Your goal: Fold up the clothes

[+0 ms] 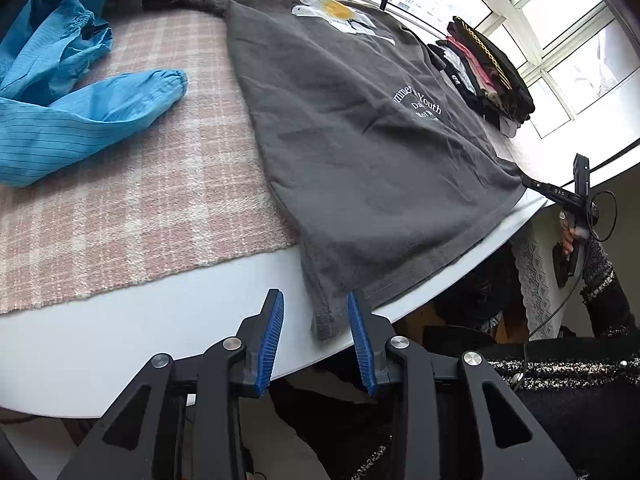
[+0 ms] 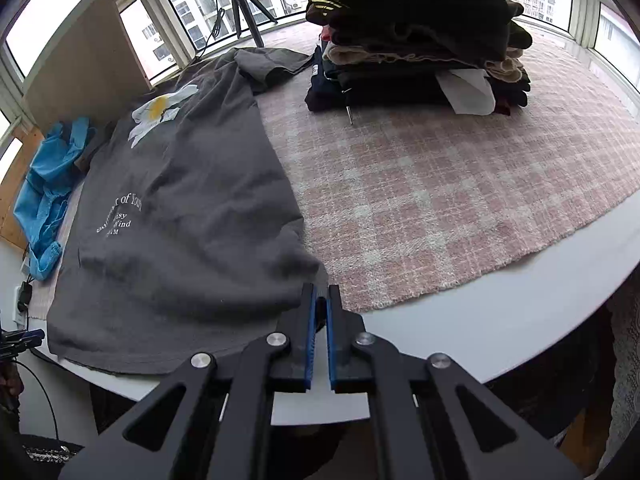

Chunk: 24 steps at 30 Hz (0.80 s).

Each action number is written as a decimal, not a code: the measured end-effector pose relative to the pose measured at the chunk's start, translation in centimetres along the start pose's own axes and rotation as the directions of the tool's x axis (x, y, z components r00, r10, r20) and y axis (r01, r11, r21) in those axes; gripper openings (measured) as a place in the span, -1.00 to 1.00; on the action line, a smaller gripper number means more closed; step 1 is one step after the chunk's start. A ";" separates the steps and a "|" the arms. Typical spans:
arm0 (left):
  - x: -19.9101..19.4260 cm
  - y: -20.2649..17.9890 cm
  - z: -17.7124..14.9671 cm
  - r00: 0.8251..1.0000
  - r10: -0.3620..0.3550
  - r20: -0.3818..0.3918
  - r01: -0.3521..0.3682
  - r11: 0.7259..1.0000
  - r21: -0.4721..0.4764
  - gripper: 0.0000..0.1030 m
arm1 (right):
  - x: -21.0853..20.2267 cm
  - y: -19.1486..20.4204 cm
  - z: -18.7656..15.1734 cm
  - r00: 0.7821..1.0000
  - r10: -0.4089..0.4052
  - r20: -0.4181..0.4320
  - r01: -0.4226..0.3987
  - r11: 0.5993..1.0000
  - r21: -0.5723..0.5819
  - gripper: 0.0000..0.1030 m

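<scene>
From my left side, my left tongs (image 1: 316, 332) stand apart with the near hem corner of the grey T-shirt (image 1: 352, 128) just between the blue pads (image 1: 272, 332), not yet pinched. The shirt lies flat, its long axis running away from me toward the window, hem at the white table (image 1: 160, 320) edge.

From my right side, my right tongs (image 2: 319, 320) are clamped on the other hem corner of the shirt (image 2: 192, 216), which spreads to their left. So my left tongs only need to close.
</scene>
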<state>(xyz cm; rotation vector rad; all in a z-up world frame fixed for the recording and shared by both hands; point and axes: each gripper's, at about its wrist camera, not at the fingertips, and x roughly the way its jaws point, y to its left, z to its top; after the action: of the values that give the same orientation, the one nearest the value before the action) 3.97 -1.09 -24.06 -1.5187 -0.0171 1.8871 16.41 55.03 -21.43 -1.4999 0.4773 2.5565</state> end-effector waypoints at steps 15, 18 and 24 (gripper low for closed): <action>-6.1 -1.6 2.2 0.990 0.047 0.136 -0.029 0.991 -0.131 -0.91 | 1.5 1.7 0.0 0.991 0.082 -0.101 -0.098 0.981 -0.166 0.17; -5.4 -1.8 2.7 0.992 0.050 0.115 -0.035 0.990 -0.135 -0.91 | 2.5 2.0 -0.4 0.986 0.082 -0.143 -0.108 0.977 -0.184 -0.01; -4.6 -1.8 3.2 0.996 0.043 0.080 -0.033 0.992 -0.119 -0.91 | 1.4 0.1 0.3 0.960 0.244 -0.140 -0.254 0.965 -0.061 -0.82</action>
<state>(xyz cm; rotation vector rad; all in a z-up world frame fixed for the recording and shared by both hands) 2.38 -0.87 -18.37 -1.5273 -0.1395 2.0088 15.46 55.02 -22.55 -1.7469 0.6270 2.7015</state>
